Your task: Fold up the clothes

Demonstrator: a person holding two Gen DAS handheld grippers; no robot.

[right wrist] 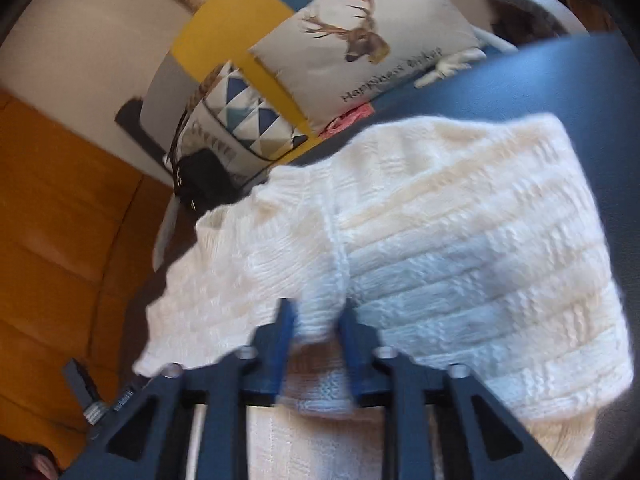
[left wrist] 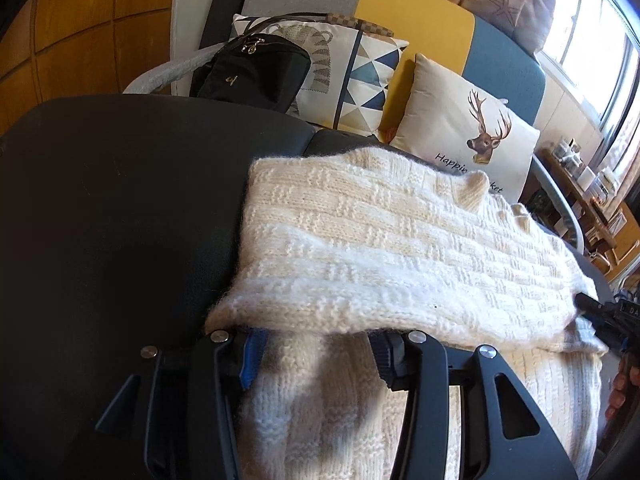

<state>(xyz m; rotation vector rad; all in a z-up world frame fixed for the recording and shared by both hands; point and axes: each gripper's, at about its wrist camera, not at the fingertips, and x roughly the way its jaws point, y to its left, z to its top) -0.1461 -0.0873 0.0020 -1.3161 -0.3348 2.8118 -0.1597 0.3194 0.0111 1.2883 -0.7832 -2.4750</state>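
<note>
One cream knit sweater [left wrist: 400, 256] lies on the dark table [left wrist: 120, 208], its upper layer folded over. Beyond the sweater, past the table's far edge, sit two cushions: a deer cushion [left wrist: 468, 132] and a triangle-patterned cushion [left wrist: 360, 76], plus one black bag [left wrist: 252, 72]. My left gripper [left wrist: 316, 356] stands spread, its jaws either side of the sweater's near edge. My right gripper [right wrist: 316, 332] pinches a knit fold. Bare table lies left of the sweater.
</note>
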